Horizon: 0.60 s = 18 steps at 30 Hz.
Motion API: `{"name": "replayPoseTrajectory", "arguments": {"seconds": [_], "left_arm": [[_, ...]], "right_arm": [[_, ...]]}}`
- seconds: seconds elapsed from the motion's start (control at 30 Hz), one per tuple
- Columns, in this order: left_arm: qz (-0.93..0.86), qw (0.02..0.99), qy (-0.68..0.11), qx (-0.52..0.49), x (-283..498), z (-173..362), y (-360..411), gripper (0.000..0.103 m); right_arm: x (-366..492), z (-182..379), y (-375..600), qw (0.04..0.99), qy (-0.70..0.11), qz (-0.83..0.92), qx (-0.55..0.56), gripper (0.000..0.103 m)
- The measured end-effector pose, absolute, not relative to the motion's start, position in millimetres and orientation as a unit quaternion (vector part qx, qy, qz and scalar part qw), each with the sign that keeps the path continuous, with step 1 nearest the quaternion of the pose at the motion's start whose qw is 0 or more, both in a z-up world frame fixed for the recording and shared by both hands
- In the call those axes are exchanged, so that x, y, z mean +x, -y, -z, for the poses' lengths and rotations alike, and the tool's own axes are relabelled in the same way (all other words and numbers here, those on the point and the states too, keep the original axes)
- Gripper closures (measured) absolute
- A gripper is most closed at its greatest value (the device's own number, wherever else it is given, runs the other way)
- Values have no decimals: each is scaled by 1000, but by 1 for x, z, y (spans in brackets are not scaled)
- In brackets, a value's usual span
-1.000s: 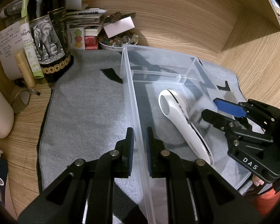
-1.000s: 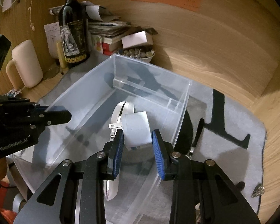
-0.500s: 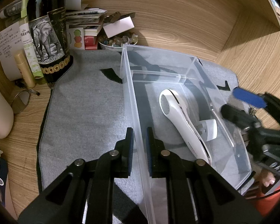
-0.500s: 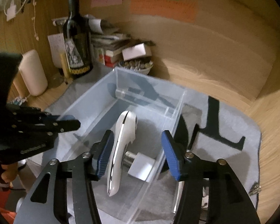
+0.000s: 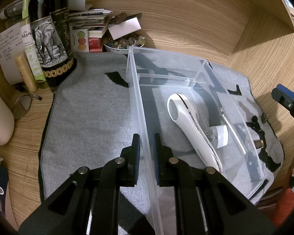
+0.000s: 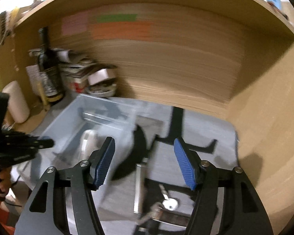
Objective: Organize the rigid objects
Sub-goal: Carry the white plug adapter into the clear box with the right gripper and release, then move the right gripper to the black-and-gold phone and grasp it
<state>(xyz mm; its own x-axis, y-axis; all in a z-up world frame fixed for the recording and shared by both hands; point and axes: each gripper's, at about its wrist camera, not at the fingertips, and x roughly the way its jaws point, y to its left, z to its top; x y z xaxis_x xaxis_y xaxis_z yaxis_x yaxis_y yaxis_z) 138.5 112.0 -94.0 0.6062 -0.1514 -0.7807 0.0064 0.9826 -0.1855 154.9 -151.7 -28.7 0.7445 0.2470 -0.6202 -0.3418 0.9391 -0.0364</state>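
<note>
A clear plastic bin (image 5: 136, 90) sits on a grey mat (image 5: 92, 113). Inside lie a white handheld device (image 5: 186, 121) and a white plug adapter (image 5: 218, 136) beside it. My left gripper (image 5: 146, 148) is shut on the bin's left wall, one finger on each side. My right gripper (image 6: 145, 160) is open and empty, raised above the mat to the right of the bin (image 6: 72, 125); its tip shows at the right edge of the left wrist view (image 5: 284, 98). The right wrist view is blurred. Small metal items (image 6: 166, 203) lie on the mat below it.
A dark wine bottle (image 5: 49, 33), a stack of books and papers (image 5: 88, 23) and a bowl of stones (image 5: 123, 42) stand at the back left. A cream rounded object (image 5: 0, 121) is at the far left. Wooden walls close the back and right.
My right gripper let go of the white plug adapter in the bin, opened wide, and rose and moved right out of the bin. The left gripper kept its hold on the wall.
</note>
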Motion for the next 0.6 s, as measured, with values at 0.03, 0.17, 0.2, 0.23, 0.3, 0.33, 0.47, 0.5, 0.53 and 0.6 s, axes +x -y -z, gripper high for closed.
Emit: {"name": "replayPoseTrajectory", "arguments": {"seconds": [0.03,0.17,0.2,0.23,0.3,0.33,0.47,0.5,0.53,0.6], "left_arm": [[44,892,-442,-82,139,94,-112,91],[45,892,-442,-82,138,94,-112,91],[45,892,-441,-82,138,94,-112,91],[44,892,-442,-83,138,94,-112,91],[44,892,-442,-83,138,94,-113,91],[44,892,-442,-83,138,94,-113,91],[45,892,-442,-83,138,94,-113,91],[44,892,-442,-83,138,94,-113,91],[45,892,-442,-83,138,94,-114,91],[45,892,-442,-84,138,95,-115,91]], "right_arm": [[157,31,158,931,-325,-150,-69,44],[165,48,180,927,-352,-120,-54,44],[166,53,183,924,-360,-116,-53,44],[164,56,187,923,-365,-113,-53,44],[166,70,193,916,-383,-105,-51,44],[166,75,196,914,-390,-104,-48,44],[164,96,203,900,-421,-103,-38,44],[164,103,204,896,-430,-103,-36,44],[163,106,204,894,-435,-104,-36,44],[160,113,205,888,-445,-105,-35,44]]}}
